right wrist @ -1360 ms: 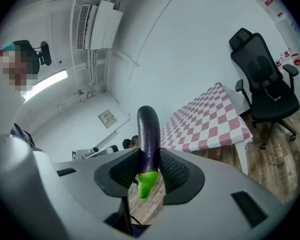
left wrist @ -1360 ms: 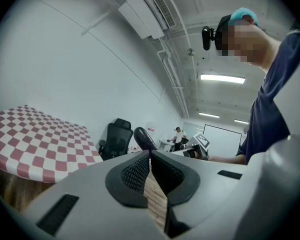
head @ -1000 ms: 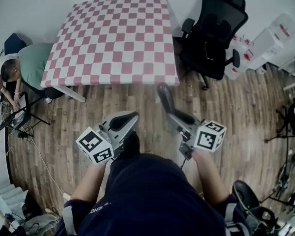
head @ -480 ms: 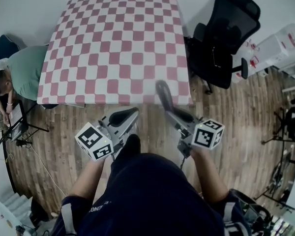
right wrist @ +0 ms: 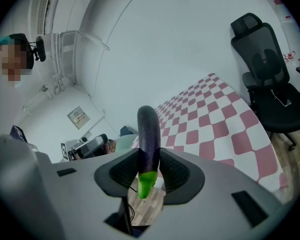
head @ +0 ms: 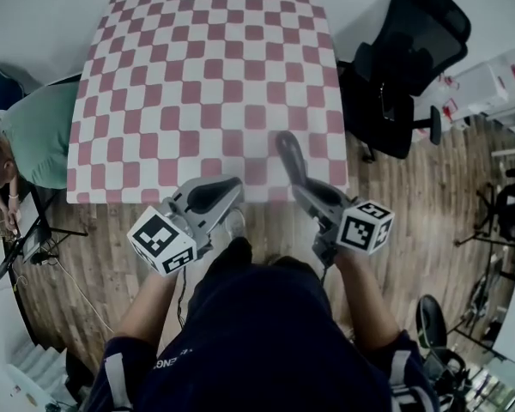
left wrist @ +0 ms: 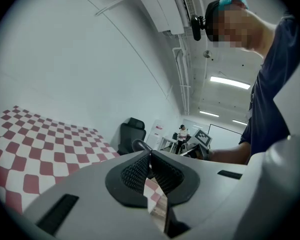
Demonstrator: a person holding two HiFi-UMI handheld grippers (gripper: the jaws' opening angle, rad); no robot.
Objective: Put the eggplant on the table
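While the right gripper (right wrist: 149,170) clamps the eggplant (right wrist: 148,134) by its stem end, its length points up-frame over the counter (head: 206,67) edge; left gripper (left wrist: 150,170) jaws together, empty.

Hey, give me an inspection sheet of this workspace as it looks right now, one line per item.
Surface: table with red-and-white checked cloth, nothing on it.
Job's things: dark purple eggplant with green stem end, held in the air, not yet set down.
Clutter: nothing seen.
Grippers: right gripper shut on the eggplant, green end at the pads; left gripper shut, empty.
Cables: thin cable on the wooden floor at left.
Surroundings: black office chair right of the table; seated person in green shirt at its left; white storage boxes far right.
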